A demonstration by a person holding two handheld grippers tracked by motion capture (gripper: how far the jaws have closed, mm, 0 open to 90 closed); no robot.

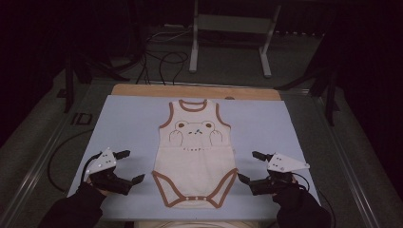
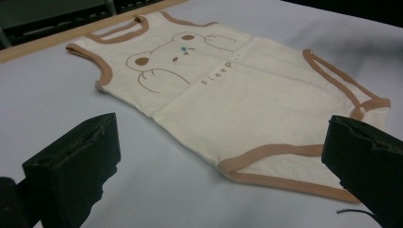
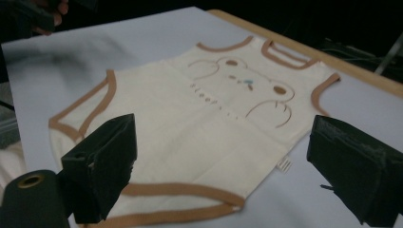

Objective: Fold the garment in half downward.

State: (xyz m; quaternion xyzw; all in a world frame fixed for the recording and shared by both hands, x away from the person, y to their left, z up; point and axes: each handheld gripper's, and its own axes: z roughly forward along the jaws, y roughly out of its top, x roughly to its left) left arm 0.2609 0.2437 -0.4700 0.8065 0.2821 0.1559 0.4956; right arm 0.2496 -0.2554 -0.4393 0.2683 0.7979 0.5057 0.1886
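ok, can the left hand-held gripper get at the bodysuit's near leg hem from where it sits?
Probably yes: left hand-held gripper is open beside the bodysuit, with only bare blue mat between.

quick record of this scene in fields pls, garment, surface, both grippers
garment: cream baby bodysuit with brown trim and a bear print, lying flat, front up, neck toward the far edge
surface: pale blue mat on a wooden table
left gripper: jaws open, just off the bodysuit's left side, touching nothing
right gripper: jaws open, just off the bodysuit's right side, touching nothing
holding: neither gripper has hold of the fabric
background: cables and a white stand on the floor beyond the table
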